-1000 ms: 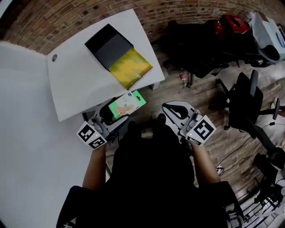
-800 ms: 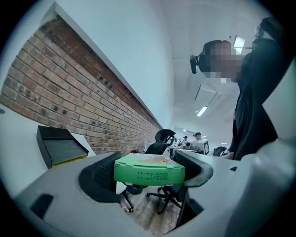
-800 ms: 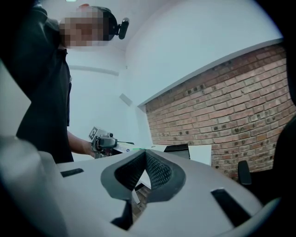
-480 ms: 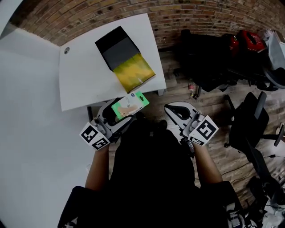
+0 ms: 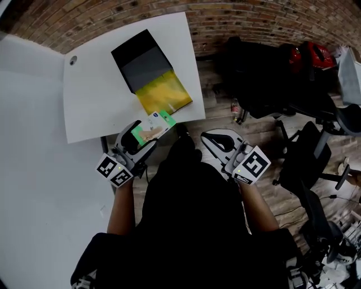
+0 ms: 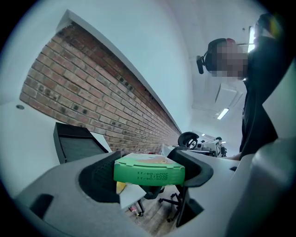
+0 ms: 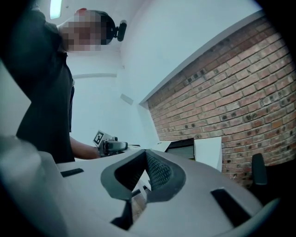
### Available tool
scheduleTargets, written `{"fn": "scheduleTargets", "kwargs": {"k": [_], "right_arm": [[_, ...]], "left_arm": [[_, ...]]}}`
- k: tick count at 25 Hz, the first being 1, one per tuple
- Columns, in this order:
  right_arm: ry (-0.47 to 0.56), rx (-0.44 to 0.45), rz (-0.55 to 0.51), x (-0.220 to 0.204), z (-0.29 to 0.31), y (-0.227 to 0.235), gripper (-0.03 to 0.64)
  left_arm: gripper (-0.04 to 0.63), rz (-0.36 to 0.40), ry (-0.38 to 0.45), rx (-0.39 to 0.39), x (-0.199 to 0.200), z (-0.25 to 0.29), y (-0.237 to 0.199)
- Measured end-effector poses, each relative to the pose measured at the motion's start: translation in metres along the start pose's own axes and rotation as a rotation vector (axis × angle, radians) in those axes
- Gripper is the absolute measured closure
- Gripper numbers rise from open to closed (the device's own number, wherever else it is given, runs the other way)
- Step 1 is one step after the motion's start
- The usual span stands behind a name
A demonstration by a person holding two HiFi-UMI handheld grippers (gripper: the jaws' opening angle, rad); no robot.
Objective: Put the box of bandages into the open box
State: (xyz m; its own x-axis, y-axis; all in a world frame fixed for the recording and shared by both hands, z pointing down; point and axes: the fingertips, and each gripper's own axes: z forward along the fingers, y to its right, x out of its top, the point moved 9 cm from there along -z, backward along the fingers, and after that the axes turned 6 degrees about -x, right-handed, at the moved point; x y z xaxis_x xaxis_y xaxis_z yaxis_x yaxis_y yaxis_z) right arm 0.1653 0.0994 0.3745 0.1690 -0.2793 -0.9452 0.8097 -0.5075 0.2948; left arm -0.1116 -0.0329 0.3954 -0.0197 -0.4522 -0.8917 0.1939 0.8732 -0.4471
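The left gripper (image 5: 148,133) was clamped on the box of bandages (image 5: 152,125), a flat green pack held level btwn its two jaws; the left gripper view showed the jaws pressing its sides, printed end facing the camera (image 6: 149,170). Seen from the head view, the pack hung over the near edge of the white table (image 5: 93,107), just beside the yellow end of the open box (image 5: 164,96). That box lay on the table w/ its black half (image 5: 140,57) toward the brick wall (image 5: 237,17). The right gripper (image 5: 218,141) was off the table, over the wood floor (image 5: 265,135), w/ jaws closed tip to tip and nothing in them (image 7: 146,172). Black office chairs (image 5: 307,158) stood to the right.
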Motion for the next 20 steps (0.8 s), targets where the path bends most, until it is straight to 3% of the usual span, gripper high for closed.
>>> {"fn": "scheduleTargets", "kwargs": {"k": [13, 20], "right_arm": [[-0.093, 0.038, 0.036, 0.028, 0.090, 0.065, 0.611], [-0.129, 0.045, 0.032, 0.052, 0.131, 0.118, 0.611]], "left_arm": [[0.210, 0.013, -0.013, -0.009, 0.025, 0.055, -0.059], [0.210, -0.036, -0.018, 0.076, 0.019, 0.061, -0.079]]}}
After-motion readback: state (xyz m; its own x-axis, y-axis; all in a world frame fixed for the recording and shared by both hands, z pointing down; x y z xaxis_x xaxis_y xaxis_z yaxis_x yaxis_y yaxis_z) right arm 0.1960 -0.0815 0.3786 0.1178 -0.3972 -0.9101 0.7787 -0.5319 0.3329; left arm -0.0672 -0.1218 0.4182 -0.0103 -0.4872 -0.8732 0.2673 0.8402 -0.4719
